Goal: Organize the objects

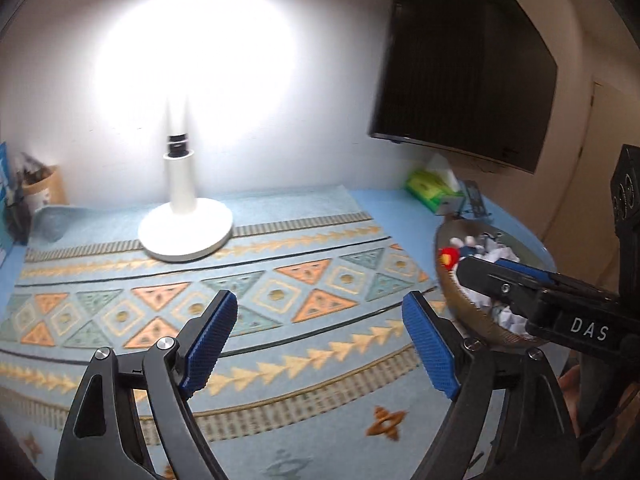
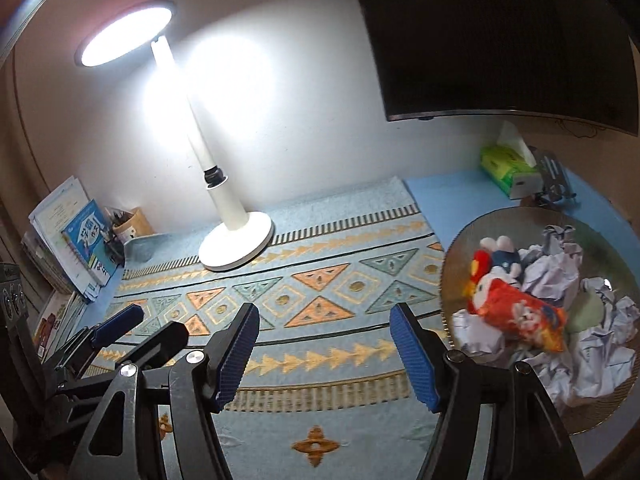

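Observation:
A round woven basket (image 2: 456,252) sits at the table's right. It holds crumpled white paper (image 2: 552,268), a red snack packet (image 2: 520,320), and small plush toys (image 2: 492,260). It also shows in the left wrist view (image 1: 452,300). My left gripper (image 1: 320,340) is open and empty above the patterned mat (image 1: 240,292). My right gripper (image 2: 324,348) is open and empty over the mat (image 2: 312,292), just left of the basket. In the left wrist view the right gripper (image 1: 480,272) reaches over the basket. The left gripper (image 2: 116,328) shows at the right wrist view's left.
A lit white desk lamp (image 2: 236,240) stands at the back of the mat. Books (image 2: 80,248) and a pen holder (image 2: 128,224) stand at the back left. A green tissue box (image 2: 508,164) and a metal stand (image 2: 552,184) sit back right under a wall television (image 2: 500,40).

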The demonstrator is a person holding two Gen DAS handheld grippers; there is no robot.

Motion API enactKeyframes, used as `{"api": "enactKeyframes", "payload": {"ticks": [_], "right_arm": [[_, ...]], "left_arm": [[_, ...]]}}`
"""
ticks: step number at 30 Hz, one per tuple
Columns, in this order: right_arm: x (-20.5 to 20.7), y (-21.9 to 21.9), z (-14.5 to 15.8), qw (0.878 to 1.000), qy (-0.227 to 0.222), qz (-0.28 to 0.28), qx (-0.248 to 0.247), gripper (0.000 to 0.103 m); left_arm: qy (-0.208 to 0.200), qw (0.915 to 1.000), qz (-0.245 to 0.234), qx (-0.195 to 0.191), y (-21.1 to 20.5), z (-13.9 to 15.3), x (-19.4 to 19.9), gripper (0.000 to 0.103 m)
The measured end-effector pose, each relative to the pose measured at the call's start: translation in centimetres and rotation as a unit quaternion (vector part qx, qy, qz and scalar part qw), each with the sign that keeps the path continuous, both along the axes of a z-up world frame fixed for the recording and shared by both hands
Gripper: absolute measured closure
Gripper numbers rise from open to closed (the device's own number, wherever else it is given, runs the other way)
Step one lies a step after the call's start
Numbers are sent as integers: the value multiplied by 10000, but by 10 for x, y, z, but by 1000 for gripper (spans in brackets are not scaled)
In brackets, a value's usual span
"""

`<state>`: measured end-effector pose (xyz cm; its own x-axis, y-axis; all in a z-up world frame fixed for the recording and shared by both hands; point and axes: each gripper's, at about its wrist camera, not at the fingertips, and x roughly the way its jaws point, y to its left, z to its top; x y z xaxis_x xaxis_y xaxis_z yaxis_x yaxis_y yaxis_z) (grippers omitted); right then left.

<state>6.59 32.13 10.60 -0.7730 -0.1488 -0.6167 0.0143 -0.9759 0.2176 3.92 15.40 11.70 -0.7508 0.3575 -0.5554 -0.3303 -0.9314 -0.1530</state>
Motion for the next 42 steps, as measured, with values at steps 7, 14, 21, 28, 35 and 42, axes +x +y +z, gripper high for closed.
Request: {"api": "enactKeyframes", "payload": {"ticks": [7, 14, 21, 28, 35, 42], "right_arm": [[-21, -81, -18, 9981, -109, 591, 150, 35], [-45, -138, -55, 9958, -273, 773, 400, 35], [-66, -145, -96, 9942, -584, 717, 542, 35], [-79, -140, -113, 9934, -807, 709, 405, 34], [-82, -140, -119, 9917, -991, 651, 489, 28], [-79, -144, -117, 9914, -931, 635, 671, 21]], "left_arm": [[-214, 9936, 1099, -162, -83, -20, -4, 19], [-655, 9852, 1568, -239, -134, -52, -16, 19], [-944, 9808, 1599, -597, -140, -87, -33, 18], [-1022, 9794, 1603, -688, -137, -99, -42, 18], [-1103, 9788, 1604, -637, -139, -102, -42, 15], [-1385, 9761, 1614, -453, -147, -109, -49, 15]]}}
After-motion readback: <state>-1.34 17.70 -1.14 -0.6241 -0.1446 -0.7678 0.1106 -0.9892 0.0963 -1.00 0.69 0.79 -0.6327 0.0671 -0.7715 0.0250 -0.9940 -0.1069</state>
